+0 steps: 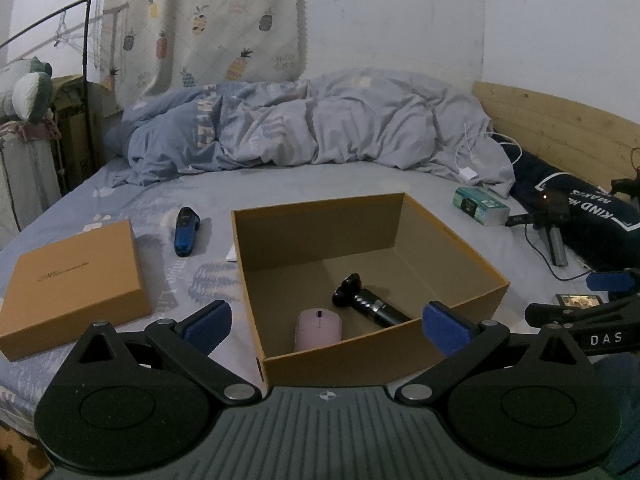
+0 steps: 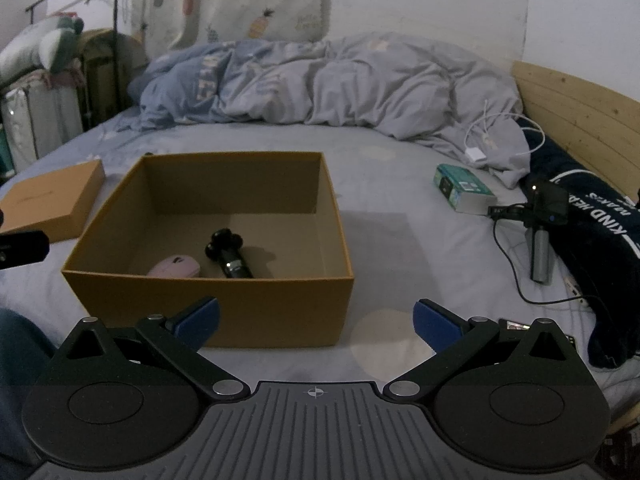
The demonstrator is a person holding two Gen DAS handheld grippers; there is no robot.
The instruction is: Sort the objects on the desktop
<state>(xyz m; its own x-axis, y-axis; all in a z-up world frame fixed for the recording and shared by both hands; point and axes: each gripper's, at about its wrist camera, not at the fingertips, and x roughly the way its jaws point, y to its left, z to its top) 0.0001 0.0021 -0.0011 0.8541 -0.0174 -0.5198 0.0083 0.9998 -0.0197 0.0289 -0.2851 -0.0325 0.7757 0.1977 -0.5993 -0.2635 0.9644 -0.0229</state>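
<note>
An open brown cardboard box sits on the bed. Inside it lie a pink mouse and a black electric shaver. A blue and black handheld device lies on the sheet left of the box. A green and white packet rests to the right. My left gripper is open, hovering at the box's near wall. My right gripper is open, empty, in front of the box's near right corner.
The flat brown box lid lies to the left. A crumpled grey-blue duvet fills the back. A dark pillow, a small camera on a stand and cables sit at the right by the wooden headboard.
</note>
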